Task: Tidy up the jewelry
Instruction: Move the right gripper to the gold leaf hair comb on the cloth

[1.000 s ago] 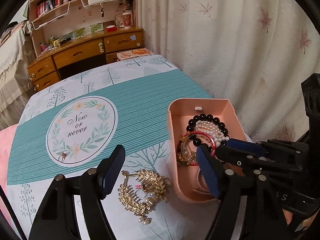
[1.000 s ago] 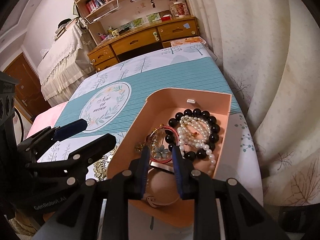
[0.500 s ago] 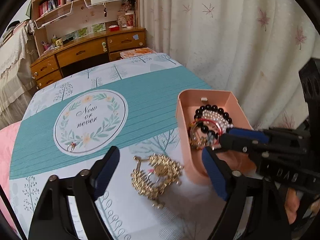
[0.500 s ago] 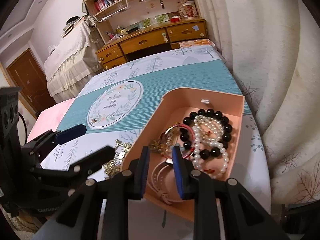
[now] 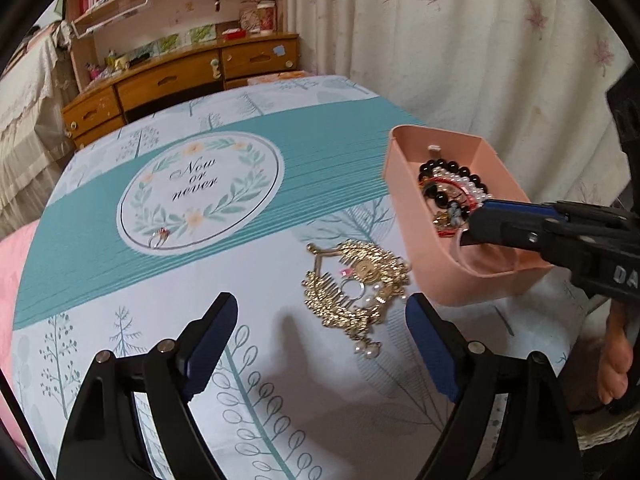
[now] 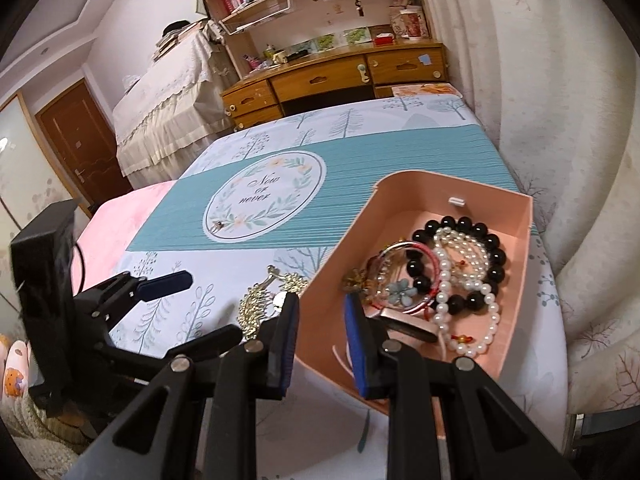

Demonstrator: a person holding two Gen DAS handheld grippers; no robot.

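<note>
Two tools: left tool (image 5: 320,332) spread before gold hairpiece (image 5: 354,284), right tool (image 6: 322,320) clamped astride pink tray (image 6: 516,312) wall.

"Now or never" on tablecloth (image 5: 200,176)

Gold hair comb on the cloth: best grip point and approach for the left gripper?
Judging by its pose, straight down with the left gripper. The gold hair comb lies flat beside the pink box, so pinch across its ornate middle, not the thin teeth or dangling pearls.
</note>
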